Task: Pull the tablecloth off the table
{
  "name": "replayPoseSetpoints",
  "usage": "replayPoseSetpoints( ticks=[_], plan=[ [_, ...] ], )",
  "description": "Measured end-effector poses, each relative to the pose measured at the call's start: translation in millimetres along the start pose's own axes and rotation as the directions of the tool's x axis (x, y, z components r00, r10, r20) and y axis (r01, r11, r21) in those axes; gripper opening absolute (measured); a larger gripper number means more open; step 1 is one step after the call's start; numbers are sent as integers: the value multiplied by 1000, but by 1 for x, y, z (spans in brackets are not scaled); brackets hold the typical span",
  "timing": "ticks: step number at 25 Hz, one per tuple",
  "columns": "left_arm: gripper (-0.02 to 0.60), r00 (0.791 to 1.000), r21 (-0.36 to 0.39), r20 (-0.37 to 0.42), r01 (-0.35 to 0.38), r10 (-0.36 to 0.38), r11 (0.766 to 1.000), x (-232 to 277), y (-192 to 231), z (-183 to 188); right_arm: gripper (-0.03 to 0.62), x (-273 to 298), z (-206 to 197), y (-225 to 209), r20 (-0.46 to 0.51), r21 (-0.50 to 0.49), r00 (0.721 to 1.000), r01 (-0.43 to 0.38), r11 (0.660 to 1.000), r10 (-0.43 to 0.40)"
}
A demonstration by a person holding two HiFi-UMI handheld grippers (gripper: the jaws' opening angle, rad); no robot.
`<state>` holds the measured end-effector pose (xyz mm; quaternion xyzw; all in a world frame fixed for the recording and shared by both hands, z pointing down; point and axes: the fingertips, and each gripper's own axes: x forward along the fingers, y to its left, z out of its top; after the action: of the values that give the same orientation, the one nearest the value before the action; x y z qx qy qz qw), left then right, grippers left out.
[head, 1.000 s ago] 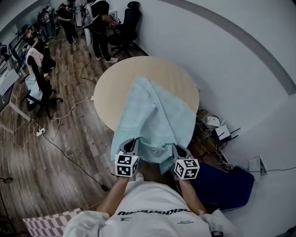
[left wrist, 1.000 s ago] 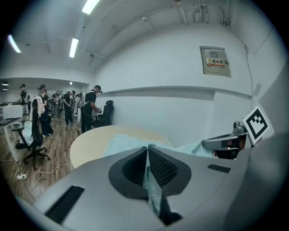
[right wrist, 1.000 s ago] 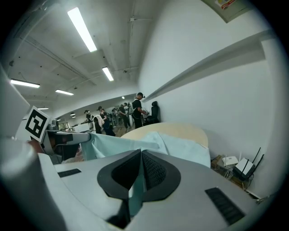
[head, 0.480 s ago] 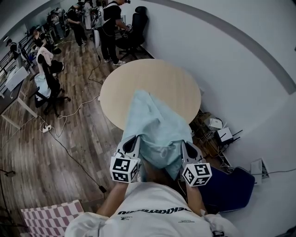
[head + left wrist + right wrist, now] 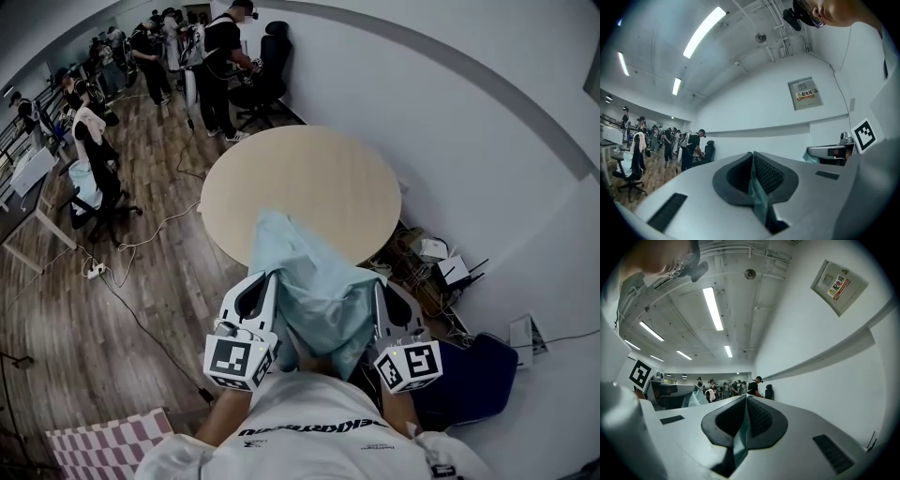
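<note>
A light blue tablecloth [image 5: 314,281] hangs bunched between my two grippers, and only its far end lies on the near edge of the round wooden table [image 5: 309,178]. My left gripper [image 5: 266,278] is shut on the cloth's left corner; a thin fold [image 5: 758,194] shows pinched between its pads. My right gripper [image 5: 379,286] is shut on the right corner, with a fold [image 5: 739,437] caught in its jaws. Both grippers point level, raised in front of my chest. Most of the tabletop is bare. The cloth's lower part is hidden behind my body.
Several people [image 5: 220,56] and office chairs [image 5: 94,178] stand at the far left. A white wall [image 5: 487,141] runs close along the table's right. Boxes and cables [image 5: 436,258] lie by the wall, a dark blue bag [image 5: 469,375] beside me, a cable [image 5: 141,319] on the floor.
Both grippers have risen and drawn back toward me with the cloth. The cloth's far end has slid toward the table's near edge, and more tabletop shows.
</note>
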<state>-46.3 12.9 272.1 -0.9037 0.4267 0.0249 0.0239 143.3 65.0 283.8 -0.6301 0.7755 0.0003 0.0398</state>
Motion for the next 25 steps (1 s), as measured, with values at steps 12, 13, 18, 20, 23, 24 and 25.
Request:
replayPoseSetpoints(
  ticks=[12,13,18,20,23,24,25],
  plan=[
    [15,979,55,204,2,-13,998,-45,-10,93,34,-35,89,21,196,-67,980,-14,998,27],
    [15,976,57,219,3,-15,998,-49,-11,99,34,-38,95,23,210,-71,977,-14,997,29],
    [15,962,58,270,21,-36,998,-64,-13,121,34,-51,119,30,266,-89,963,-14,996,38],
    [15,958,67,284,27,-45,997,-67,-15,127,34,-55,125,32,283,-99,958,-20,995,48],
    [15,951,83,305,34,-58,996,-69,-19,136,34,-58,134,33,305,-111,950,-33,993,65],
    [15,948,89,311,37,-63,995,-69,-20,140,34,-58,137,33,312,-113,948,-35,993,69],
    [15,946,95,317,40,-68,995,-69,-21,143,34,-58,141,33,318,-116,945,-35,993,71]
  ],
)
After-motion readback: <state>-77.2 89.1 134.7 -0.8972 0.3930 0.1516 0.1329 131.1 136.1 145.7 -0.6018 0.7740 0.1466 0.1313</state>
